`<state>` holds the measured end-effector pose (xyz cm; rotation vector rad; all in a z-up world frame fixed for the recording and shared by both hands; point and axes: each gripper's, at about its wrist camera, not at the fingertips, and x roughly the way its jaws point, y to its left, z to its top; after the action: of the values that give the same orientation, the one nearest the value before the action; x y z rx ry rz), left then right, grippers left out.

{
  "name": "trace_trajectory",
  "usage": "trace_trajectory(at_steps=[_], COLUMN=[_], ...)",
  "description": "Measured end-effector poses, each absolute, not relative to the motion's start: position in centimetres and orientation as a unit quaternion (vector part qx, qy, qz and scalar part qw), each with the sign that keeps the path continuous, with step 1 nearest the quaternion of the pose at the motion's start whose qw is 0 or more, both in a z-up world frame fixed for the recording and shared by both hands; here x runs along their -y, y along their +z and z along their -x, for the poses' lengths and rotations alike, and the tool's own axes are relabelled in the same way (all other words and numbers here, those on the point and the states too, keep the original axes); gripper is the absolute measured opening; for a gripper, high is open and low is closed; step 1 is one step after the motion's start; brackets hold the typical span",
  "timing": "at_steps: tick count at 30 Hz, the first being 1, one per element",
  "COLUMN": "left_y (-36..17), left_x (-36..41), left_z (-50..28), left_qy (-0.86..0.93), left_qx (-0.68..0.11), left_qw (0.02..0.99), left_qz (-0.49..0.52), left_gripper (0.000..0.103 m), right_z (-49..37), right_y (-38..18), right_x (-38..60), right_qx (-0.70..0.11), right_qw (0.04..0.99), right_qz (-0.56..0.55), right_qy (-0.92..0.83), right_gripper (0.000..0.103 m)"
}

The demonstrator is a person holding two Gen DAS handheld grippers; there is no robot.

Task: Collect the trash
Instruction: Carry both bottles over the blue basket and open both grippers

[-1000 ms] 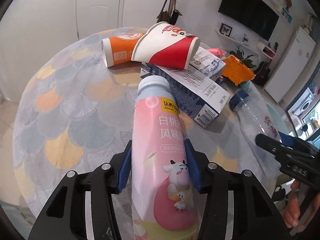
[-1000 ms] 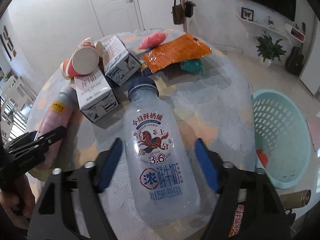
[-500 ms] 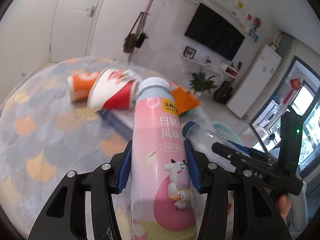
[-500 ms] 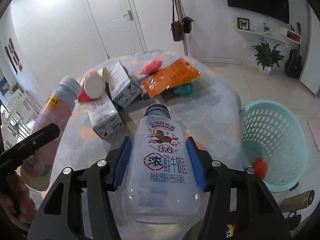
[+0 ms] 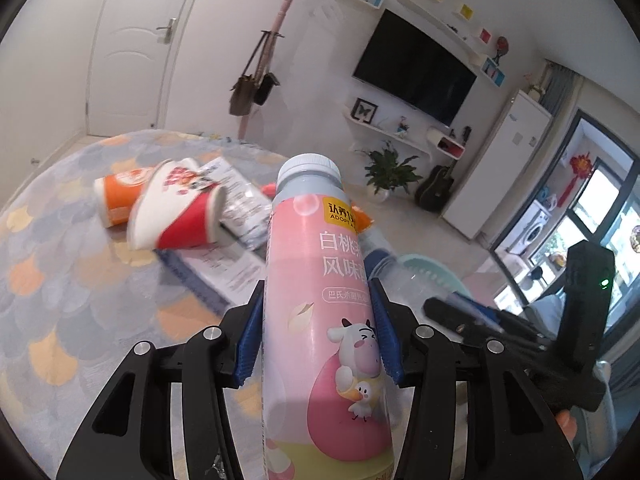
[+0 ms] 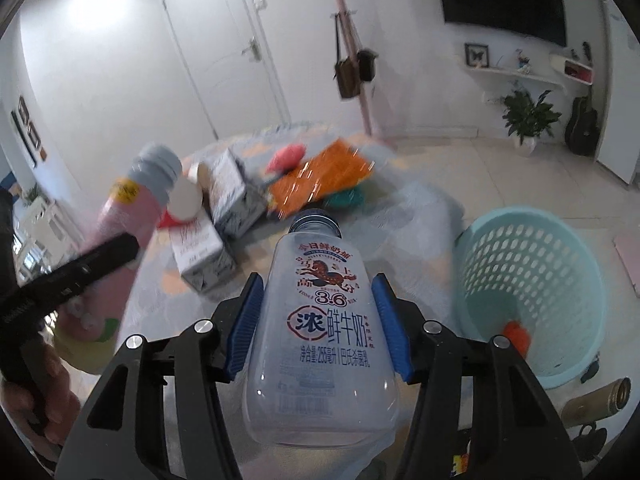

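Basket of pale teal perforated plastic [image 6: 532, 292] sits floor-level right of right claw [image 6: 318, 330], which grips clear milk bottle [image 6: 324, 328]; left claw [image 5: 318, 338], farther, grips pink yoghurt bottle [image 5: 320, 300].

Round table [image 5: 60, 264] had that pastel scale-pattern cloth, with an orange cup [image 5: 120, 192], red-and-white cup [image 5: 176, 212], milk cartons [image 6: 200, 252], and an orange wrapper [image 6: 320, 180] lying on it. Teal basket [image 6: 532, 280] sat on the floor.

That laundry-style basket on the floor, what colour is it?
Pale turquoise basket, with a perforated wall; clearest in the right wrist view.
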<state>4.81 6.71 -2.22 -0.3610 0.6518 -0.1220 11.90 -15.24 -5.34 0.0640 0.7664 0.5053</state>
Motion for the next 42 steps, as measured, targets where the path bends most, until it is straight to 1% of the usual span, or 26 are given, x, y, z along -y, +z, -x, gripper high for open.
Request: trace_trajectory(at_steps=[5,10,15,21,24,28,30,31,32,37,42], left_y=[-1.2,0.0,-1.1,-6.0,-9.0,-11.0,-11.0,-10.8,-10.6,-9.2,-7.4], left_x=[-3.2,2.1,7.1,11.5,12.4,13.6,13.4,13.1,13.0,11.9,10.2], left_z=[-7.7,-11.7,-15.3,-18.7,-19.7,-20.3,-20.4,-20.2,-20.1,-19.5,-17.9], left_qy=[-0.094,-0.144,-0.181,-0.212,-0.222,-0.227,-0.225,-0.23,-0.231,-0.222,-0.216], left_qx=[-0.312,-0.306,-0.322,-0.374,-0.409,-0.429,-0.426,-0.422,-0.418,-0.401,-0.378], left_qw=[0.932,0.93,0.92,0.895,0.875,0.868,0.869,0.869,0.871,0.881,0.891], left_qz=[0.16,0.143,0.133,0.124,0.13,0.108,0.111,0.116,0.118,0.117,0.13], left_gripper=[0.047,0.047,0.047,0.047,0.048,0.047,0.051,0.058,0.062,0.063,0.063], right_z=[-12.8,-14.3,-15.8,-17.7,-18.7,-20.1,-20.6,-20.6,-20.7,-20.5,-19.2], right_y=[-2.7,-2.2,-3.8,-8.3,-10.7,-13.1,-13.9,-14.1,-14.3,-14.0,-12.5], right_x=[19.9,25.4,29.3,32.8,33.8,34.4,34.8,35.0,35.2,35.4,34.9], right_qx=[-0.334,-0.319,-0.332,-0.382,-0.411,-0.44,-0.45,-0.452,-0.452,-0.449,-0.433], right_qw=[0.921,0.936,0.939,0.918,0.903,0.886,0.877,0.875,0.873,0.876,0.886], right_qz=[-0.057,-0.083,-0.084,-0.11,-0.127,-0.147,-0.167,-0.173,-0.18,-0.177,-0.166], right_qy=[0.193,0.124,0.045,0.0,-0.012,-0.016,-0.012,-0.013,-0.014,-0.018,-0.006], right_gripper=[0.052,0.052,0.052,0.052,0.053,0.053,0.053,0.053,0.053,0.053,0.053])
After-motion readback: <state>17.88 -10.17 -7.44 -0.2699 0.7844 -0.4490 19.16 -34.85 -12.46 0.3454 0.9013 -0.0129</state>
